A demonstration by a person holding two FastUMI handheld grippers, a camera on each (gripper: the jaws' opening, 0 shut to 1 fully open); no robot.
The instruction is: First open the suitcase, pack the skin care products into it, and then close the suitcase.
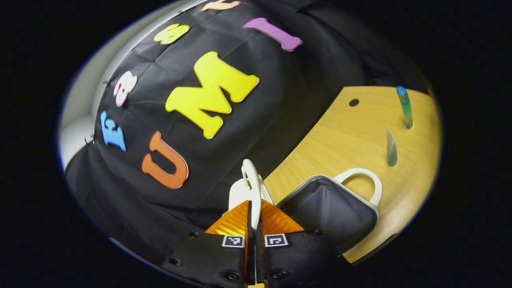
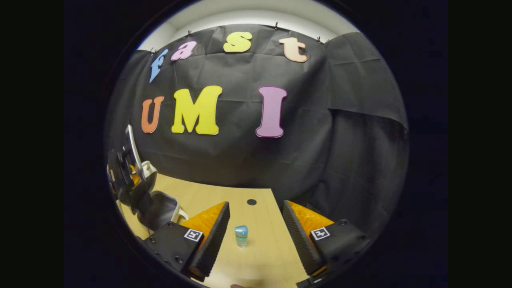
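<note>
Counter (image 1: 352,136) of pale wood carries everything I see, running up to the black cloth wall. From my left claw (image 1: 253,208) the suitcase (image 1: 332,208) lies just to the side, open, its dark lining showing and a white handle (image 1: 366,180) arching off the far rim toward the counter's middle. My left claw is pressed together on a white loop handle (image 1: 250,180) of the suitcase lid, held up off the counter. Beyond the suitcase, toward the far edge, stand two skin care products: a tube with a blue cap (image 1: 405,106) and a flat-topped greenish tube (image 1: 391,148), well apart from my left claw. My right claw (image 2: 256,228) stands wide apart over the counter, with a small blue-capped bottle (image 2: 241,235) between its fingers, touching neither. No writing on the products is readable.
</note>
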